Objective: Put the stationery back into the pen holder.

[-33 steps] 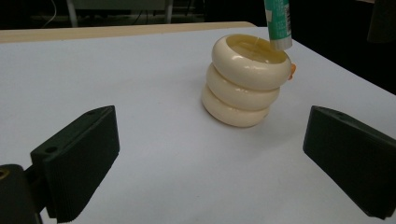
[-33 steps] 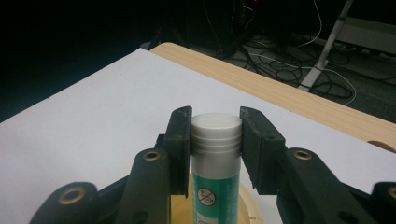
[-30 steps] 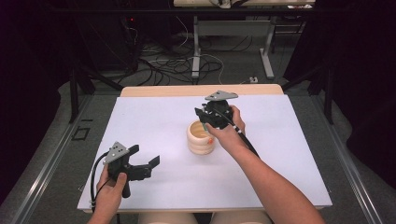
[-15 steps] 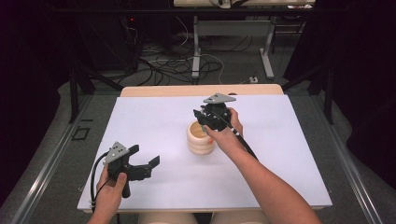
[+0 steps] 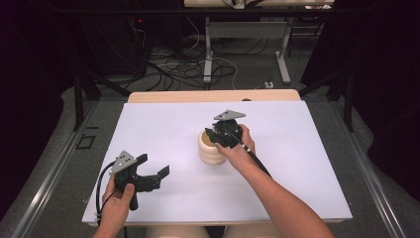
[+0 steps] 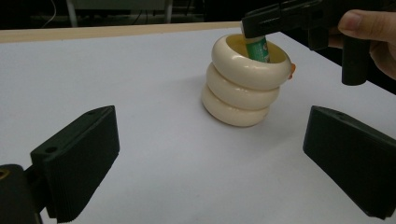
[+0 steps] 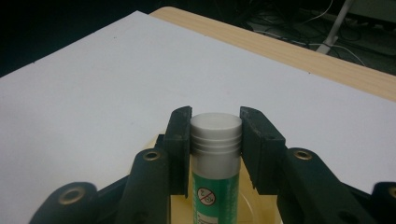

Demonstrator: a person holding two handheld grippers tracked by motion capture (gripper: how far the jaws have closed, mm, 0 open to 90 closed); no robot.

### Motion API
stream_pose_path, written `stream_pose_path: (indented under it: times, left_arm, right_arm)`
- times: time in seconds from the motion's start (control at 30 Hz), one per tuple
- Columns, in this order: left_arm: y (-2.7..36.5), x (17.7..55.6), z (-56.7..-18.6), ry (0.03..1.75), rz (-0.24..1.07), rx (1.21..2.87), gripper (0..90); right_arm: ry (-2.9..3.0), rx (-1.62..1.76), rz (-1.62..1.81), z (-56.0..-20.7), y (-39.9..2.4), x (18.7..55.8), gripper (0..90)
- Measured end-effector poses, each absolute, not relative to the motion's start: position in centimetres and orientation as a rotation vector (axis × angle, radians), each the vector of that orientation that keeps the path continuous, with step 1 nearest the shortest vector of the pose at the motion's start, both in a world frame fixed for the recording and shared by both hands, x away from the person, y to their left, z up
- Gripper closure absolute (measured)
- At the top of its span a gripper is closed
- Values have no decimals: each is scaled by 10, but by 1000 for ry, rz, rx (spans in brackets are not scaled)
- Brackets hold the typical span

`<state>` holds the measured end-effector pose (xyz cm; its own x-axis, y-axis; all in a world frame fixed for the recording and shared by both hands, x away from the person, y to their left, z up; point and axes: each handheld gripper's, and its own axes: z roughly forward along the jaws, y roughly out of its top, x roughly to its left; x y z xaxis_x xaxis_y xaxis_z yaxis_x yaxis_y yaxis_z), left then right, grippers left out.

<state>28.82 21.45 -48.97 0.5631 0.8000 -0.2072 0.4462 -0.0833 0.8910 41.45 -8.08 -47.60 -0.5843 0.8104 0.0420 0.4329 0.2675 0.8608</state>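
A cream ribbed holder made of stacked rings stands mid-table; it rises beyond my left jaws in the left gripper view. My right gripper hovers over its mouth, shut on a green glue stick with a white cap. The stick's lower end sits inside the holder, green label showing above the rim. My left gripper rests near the front left of the white table, open, nothing between its fingers.
A wooden strip borders the table's far edge. Cables and metal desk legs lie on the floor beyond. A small orange bit peeks from behind the holder.
My right gripper has shifted slightly over the holder with the glue stick. The left gripper has stayed where it was.
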Motion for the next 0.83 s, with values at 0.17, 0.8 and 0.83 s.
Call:
stream_pose_path:
  times: [0.17,0.8,0.83]
  left_arm:
    - [214,288,-490,1043,405,1725,35]
    - [215,288,-489,1040,409,1725,35]
    - [215,288,-489,1046,405,1721,35]
  right_arm:
    - [2151,1129,1235,-481,-81,413,648]
    - [2151,1101,1310,-470,-88,406,309]
    - [2149,1087,1303,-470,-90,405,291]
